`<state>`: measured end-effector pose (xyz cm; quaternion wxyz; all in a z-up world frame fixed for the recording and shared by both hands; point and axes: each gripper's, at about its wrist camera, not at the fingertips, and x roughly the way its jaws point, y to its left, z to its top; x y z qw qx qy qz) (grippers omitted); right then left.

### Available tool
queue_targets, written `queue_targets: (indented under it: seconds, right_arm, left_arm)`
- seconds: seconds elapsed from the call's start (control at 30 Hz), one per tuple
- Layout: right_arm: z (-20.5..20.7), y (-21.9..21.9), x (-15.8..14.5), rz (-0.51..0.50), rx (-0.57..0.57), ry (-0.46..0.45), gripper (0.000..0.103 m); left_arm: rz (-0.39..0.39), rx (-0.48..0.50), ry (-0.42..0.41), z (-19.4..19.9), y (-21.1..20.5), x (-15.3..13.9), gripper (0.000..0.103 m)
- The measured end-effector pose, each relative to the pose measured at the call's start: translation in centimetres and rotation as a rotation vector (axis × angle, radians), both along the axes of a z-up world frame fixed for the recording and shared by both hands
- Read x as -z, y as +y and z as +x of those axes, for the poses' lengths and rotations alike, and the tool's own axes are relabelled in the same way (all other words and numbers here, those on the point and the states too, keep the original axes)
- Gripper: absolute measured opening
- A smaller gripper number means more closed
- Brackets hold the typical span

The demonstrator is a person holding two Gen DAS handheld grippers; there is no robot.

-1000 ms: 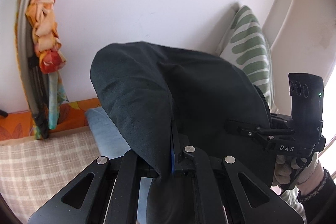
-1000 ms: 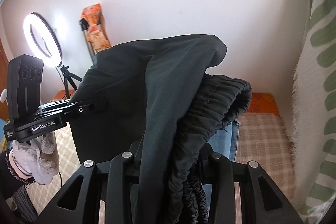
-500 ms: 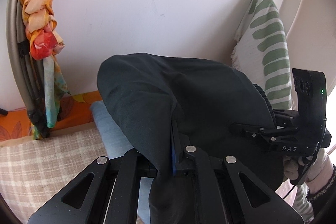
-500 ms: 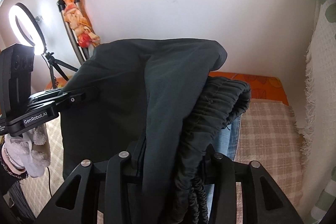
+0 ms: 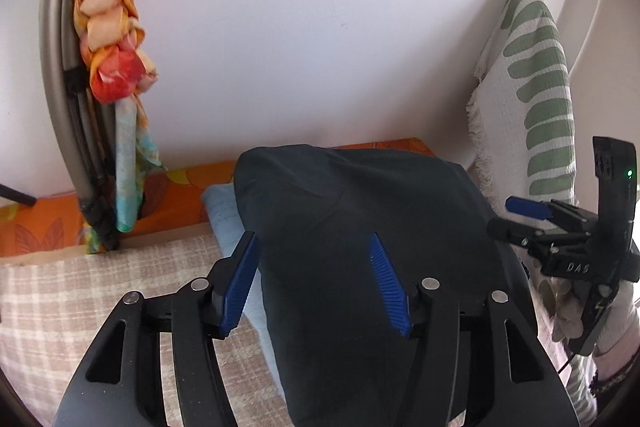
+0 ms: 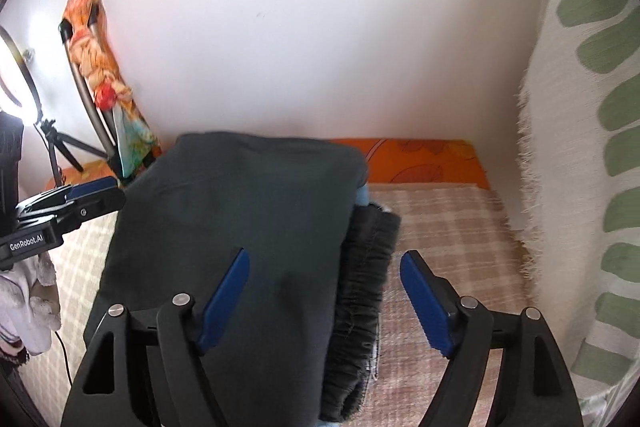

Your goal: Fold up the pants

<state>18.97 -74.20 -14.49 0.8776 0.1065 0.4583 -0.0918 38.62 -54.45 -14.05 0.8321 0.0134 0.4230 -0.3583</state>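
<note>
Both tongs have let go: a second ago each was clamped on a hanging fold of the dark pants [image 6: 240, 227], and now the left tongs [image 5: 316, 283] and the right tongs [image 6: 324, 291] have their jaws opening, blue pads off the cloth. By my reading the fold has just been laid down, so this step is done or nearly so. The pants lie as a folded bundle on the checked bed cover [image 6: 448, 227], on top of a pale blue garment [image 5: 224, 219] whose edge shows at the bundle's far left. Cloth lies between the left jaws, untouched. At the bundle's right edge sits the gathered elastic waistband [image 6: 368, 267] (slightly blurred), between the right jaws.
</note>
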Motion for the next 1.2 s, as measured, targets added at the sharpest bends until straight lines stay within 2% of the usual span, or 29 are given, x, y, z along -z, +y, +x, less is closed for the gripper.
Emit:
queue_targets:
  seconds: [0.37, 0.53, 0.7, 0.77, 0.93, 1.2]
  right_arm:
    - [-1.7, 2.3, -3.4, -0.051, 0.017, -0.046, 0.087]
    - [-3.2, 3.7, -5.6, -0.064, 0.025, -0.083, 0.095]
    - [-4.9, 5.1, -7.7, -0.091, 0.042, -0.117, 0.098]
    - [-5.8, 5.7, -8.4, -0.090, 0.054, -0.133, 0.103]
    - [-8.0, 8.0, -10.3, -0.139, 0.051, -0.164, 0.103]
    - [-11.6, 12.0, -11.8, -0.142, 0.078, -0.196, 0.103]
  left_arm:
    - [-0.006, 0.015, -0.063, -2.6, 1.5, -3.1, 0.070]
    - [-0.014, 0.018, -0.096, -4.4, 2.3, -4.9, 0.072]
    - [-0.028, 0.023, -0.148, -6.7, 3.9, -6.8, 0.079]
    - [-0.039, 0.028, -0.160, -7.6, 4.6, -7.5, 0.080]
    - [-0.044, 0.042, -0.191, -10.0, 6.0, -9.0, 0.081]
    - [-0.046, 0.062, -0.246, -14.0, 9.0, -10.3, 0.081]
